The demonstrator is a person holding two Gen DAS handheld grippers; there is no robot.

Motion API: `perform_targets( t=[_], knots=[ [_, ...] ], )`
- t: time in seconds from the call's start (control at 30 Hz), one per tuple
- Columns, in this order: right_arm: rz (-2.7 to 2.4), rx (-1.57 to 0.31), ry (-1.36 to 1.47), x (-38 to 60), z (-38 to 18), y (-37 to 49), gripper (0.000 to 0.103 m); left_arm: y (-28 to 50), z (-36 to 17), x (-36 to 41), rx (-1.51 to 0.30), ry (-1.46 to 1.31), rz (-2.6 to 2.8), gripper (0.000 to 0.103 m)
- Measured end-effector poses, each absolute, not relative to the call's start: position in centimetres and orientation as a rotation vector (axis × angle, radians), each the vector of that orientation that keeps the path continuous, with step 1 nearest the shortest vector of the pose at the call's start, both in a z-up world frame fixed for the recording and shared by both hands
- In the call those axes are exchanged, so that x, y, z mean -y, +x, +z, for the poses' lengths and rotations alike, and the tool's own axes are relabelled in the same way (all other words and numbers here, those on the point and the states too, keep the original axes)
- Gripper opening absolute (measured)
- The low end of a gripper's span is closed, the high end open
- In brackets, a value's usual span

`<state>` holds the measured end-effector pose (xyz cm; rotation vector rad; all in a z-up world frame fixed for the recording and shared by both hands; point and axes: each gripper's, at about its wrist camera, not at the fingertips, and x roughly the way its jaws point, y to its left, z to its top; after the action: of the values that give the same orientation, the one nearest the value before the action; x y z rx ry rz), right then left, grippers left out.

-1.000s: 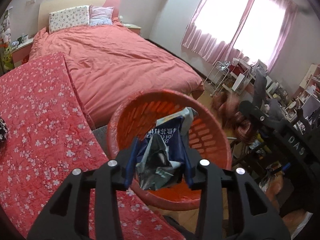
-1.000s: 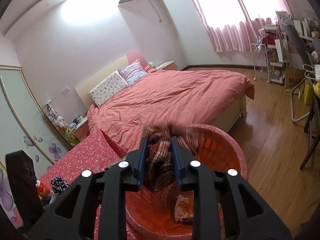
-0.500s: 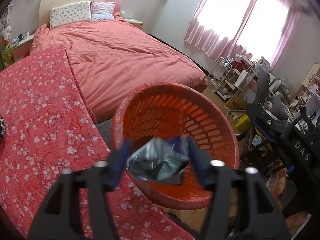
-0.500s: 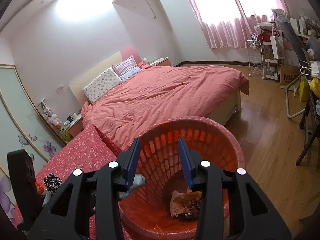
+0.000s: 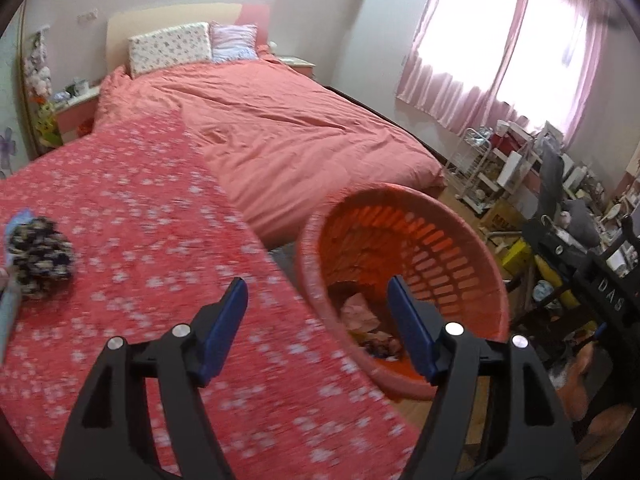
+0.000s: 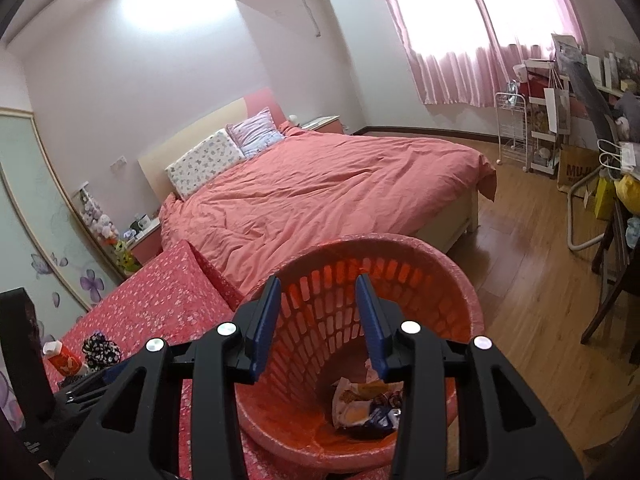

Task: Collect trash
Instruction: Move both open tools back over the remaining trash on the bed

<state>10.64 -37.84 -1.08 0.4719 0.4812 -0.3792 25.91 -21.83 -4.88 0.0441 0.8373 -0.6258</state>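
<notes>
Bright window glare — motion-blurred left view, fisheye-warped, dark-vignetted edges.

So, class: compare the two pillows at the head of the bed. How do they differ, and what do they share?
The white floral pillow is larger and longer; the lilac pillow is smaller and squarer. The white floral pillow carries small scattered prints; the lilac pillow looks faintly striped with a frilled edge. Both lean against the headboard, side by side, touching.
</notes>
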Motion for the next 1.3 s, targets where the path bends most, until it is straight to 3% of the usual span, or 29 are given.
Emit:
perform_targets(
  t=[0.57,1.3],
  knots=[
    [-0.219,-0.559,0.346,29.3,-0.3,13.9,0.040,26.5,-4.1,6.2,-0.784,0.023,-0.344,0.072],
    [0.080,-0.751,0.156,10.1,-3.3,22.3,0.040,26.2,-4.9,-16.2,-0.769,-0.110,0.062,0.072]
  ],
)
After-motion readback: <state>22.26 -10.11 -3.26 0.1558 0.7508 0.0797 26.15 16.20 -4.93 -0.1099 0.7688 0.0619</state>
